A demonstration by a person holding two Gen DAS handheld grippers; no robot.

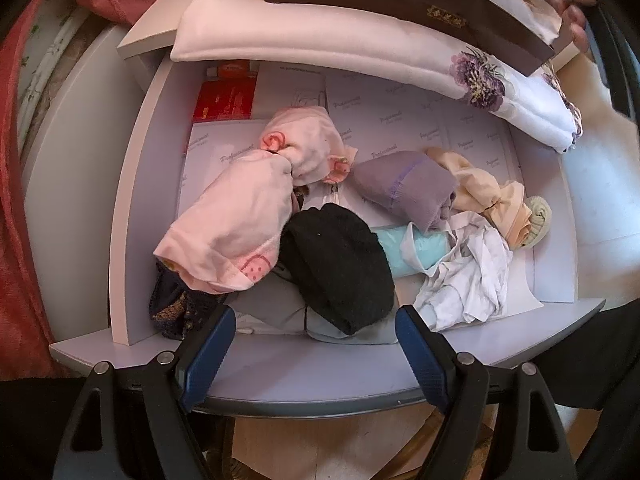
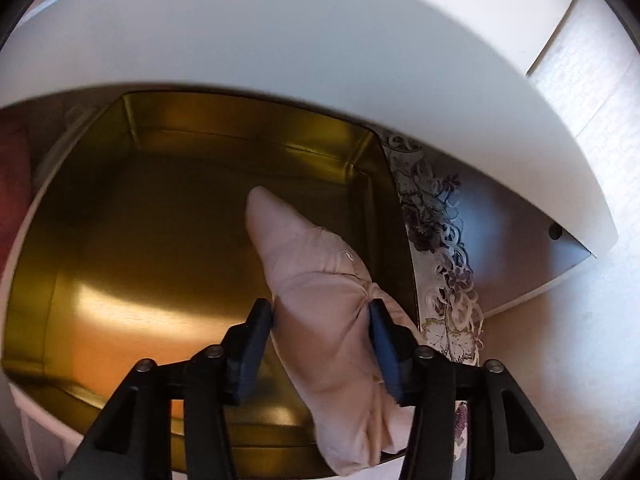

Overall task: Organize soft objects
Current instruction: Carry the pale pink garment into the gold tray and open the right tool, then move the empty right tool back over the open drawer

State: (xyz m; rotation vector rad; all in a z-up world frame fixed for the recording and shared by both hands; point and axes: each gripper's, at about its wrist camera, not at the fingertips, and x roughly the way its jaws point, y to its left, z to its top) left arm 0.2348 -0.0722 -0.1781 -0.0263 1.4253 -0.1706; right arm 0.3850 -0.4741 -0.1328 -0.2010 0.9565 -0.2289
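Two claws in play. Right claw (image 2: 322, 344) sits over the open gold tin (image 2: 160, 240) with a rolled pale-pink garment (image 2: 320, 300) between its fingers. Both pads touch the cloth, and the fabric puckers at the right-hand pad, so I read this as a light hold, not yet let go. The roll's far tip points into the tin; its near end overhangs the tin's front rim.

My judgement on the step: this is the drop-off. To do it well I would lower until the roll's far end rests on the tin floor, nudge the near end inward past the rim, then spread the fingers fully and lift straight out so the cloth does not snag on a pad. The roll is soft and will slump, so it should sit along the right wall to leave room.

Left claw (image 1: 316, 340) hangs spread wide and empty above the open drawer (image 1: 280, 368), holding nothing. Below it lie a black roll (image 1: 340, 268), pink pieces (image 1: 236, 216), a lilac bundle (image 1: 404, 184), a peach knot (image 1: 484, 192), crumpled white cloth (image 1: 468, 280) and a dark lace item (image 1: 172, 308).

Obstacles: the white shelf edge (image 2: 320, 40) overhangs the tin, limiting the lift path. A floral folded cloth (image 1: 520, 96) underlies the tin.
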